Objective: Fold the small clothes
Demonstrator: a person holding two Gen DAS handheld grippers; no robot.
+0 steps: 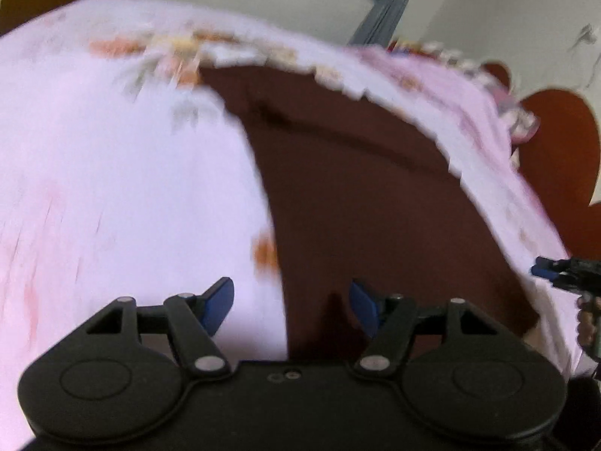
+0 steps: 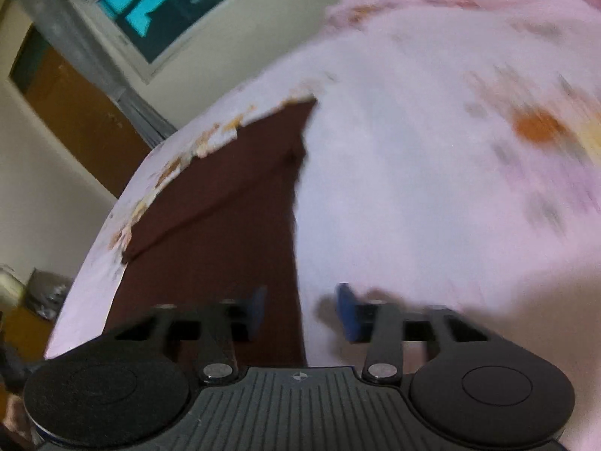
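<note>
Ahead of both grippers, a dark maroon cloth garment [image 1: 357, 195] lay flat on a pale pink floral bedsheet [image 1: 112, 188]. The left gripper [image 1: 291, 306] and right gripper [image 2: 300, 312] were spread, pinching nothing. Beyond stood cream walls, a window [image 2: 150, 3], grey curtains [image 1: 379, 7].

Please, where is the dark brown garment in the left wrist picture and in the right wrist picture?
Left wrist view: the dark brown garment fills the centre, running from mid-top down to the gripper.
Right wrist view: it lies left of centre, from the middle down to the gripper.
Shared landmark: the pink floral sheet under it, bordering the garment in both views.
</note>
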